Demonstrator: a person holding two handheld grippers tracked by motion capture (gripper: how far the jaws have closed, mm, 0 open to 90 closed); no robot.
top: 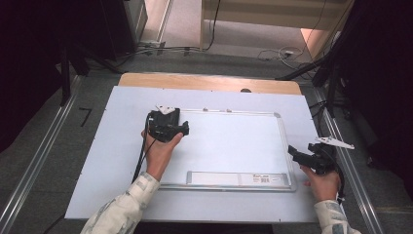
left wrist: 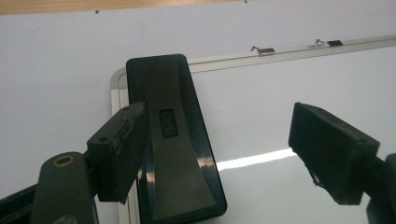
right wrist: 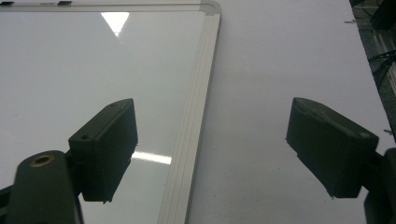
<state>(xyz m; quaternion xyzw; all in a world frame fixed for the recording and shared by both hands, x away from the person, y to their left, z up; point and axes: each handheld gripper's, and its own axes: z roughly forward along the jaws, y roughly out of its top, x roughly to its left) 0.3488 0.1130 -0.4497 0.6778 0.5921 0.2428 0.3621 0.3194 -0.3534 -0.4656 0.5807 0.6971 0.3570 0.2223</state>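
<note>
The black eraser [left wrist: 175,140] lies flat on the top left corner of the whiteboard [top: 234,141], which lies on the tabletop [top: 97,161]. The left gripper [left wrist: 219,154] has its jaws wide apart; one seems to brush the eraser's side. It could nudge the eraser off the board. The right gripper [right wrist: 224,149] hangs with jaws apart, holding nothing.

Grey carpet floor [top: 44,146] surrounds the wooden table [top: 209,82].
</note>
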